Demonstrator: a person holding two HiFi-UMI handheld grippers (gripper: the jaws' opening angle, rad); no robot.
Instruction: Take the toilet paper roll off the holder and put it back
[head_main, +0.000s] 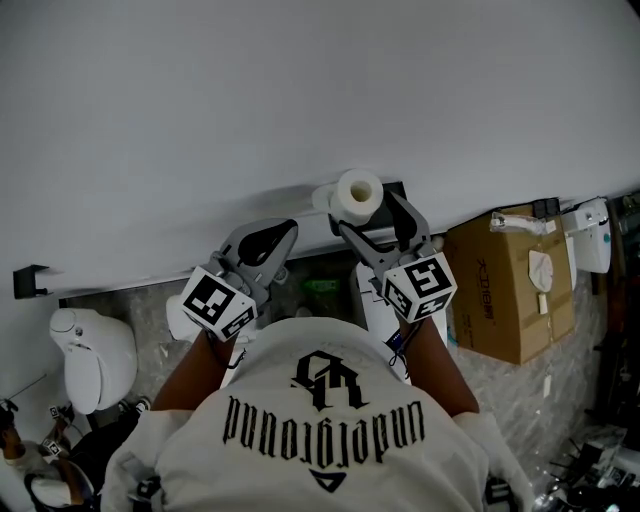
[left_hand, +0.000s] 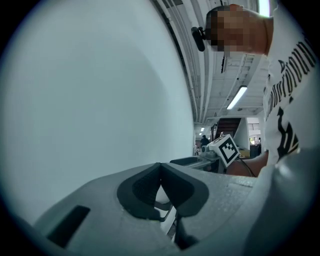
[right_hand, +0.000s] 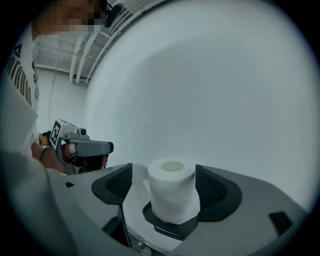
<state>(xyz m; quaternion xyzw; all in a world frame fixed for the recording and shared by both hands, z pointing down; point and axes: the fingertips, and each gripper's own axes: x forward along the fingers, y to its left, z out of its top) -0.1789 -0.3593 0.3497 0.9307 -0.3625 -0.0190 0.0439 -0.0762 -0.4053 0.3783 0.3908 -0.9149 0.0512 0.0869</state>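
Note:
A white toilet paper roll (head_main: 358, 193) stands upright on a black holder (head_main: 393, 189) against the white wall. My right gripper (head_main: 367, 211) is open, one jaw on each side of the roll. In the right gripper view the roll (right_hand: 172, 192) sits on the holder's black base (right_hand: 170, 228), with a gap between it and each pad (right_hand: 119, 183). My left gripper (head_main: 283, 232) is to the left of the roll, shut with nothing in it. In its own view the left gripper (left_hand: 160, 167) has its dark pads meeting at the tips, facing bare wall.
A cardboard box (head_main: 510, 285) stands on the floor at the right, with a white device (head_main: 593, 235) beyond it. A white rounded fixture (head_main: 90, 355) is at the lower left. A small black bracket (head_main: 28, 278) sticks out of the wall at far left.

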